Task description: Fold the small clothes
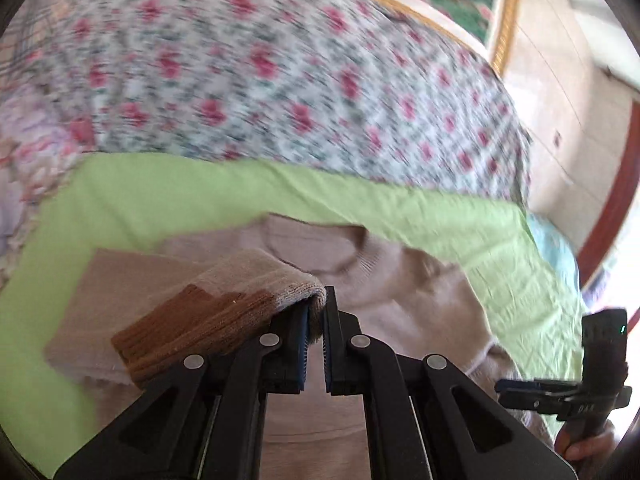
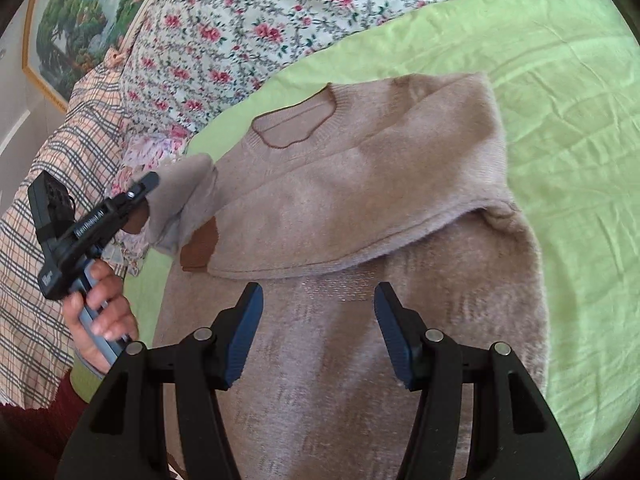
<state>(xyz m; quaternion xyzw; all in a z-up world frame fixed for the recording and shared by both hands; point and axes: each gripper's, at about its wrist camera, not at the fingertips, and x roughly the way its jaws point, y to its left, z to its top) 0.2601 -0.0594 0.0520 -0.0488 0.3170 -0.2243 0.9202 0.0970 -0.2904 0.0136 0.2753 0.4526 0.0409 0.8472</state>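
Clamped tight on the sleeve cuff (image 1: 296, 292) is my left claw (image 1: 316, 320), seen from the left wrist view; the knit end, beige with a brown band, drapes over the left finger while the rest of the sweater (image 1: 400, 280) lies flat on the green sheet (image 1: 160, 192), its neckline toward the far edge; beyond the sheet spreads a floral bedcover (image 1: 240, 60), blurred; my right claw (image 1: 516, 390) shows sideways near the right edge of the sheet, a hand beneath it. From the right wrist view, my right claw (image 2: 318, 308) hangs with its jaws well apart and nothing between them, above the lower body of the sweater (image 2: 360, 184); the right sleeve is already laid across the chest, its long edge running slantwise over the body; the left claw (image 2: 150, 184), with the hand (image 2: 100, 300) on its handle, has the other sleeve pinched and raised off the sheet near the left edge of the green sheet (image 2: 560, 120); a checked cloth (image 2: 60, 160) lies further left. I judge the fold about a third done: one sleeve in, the second in hand but not yet laid across, the body fold from hem to neck not begun. No containers appear in either view.
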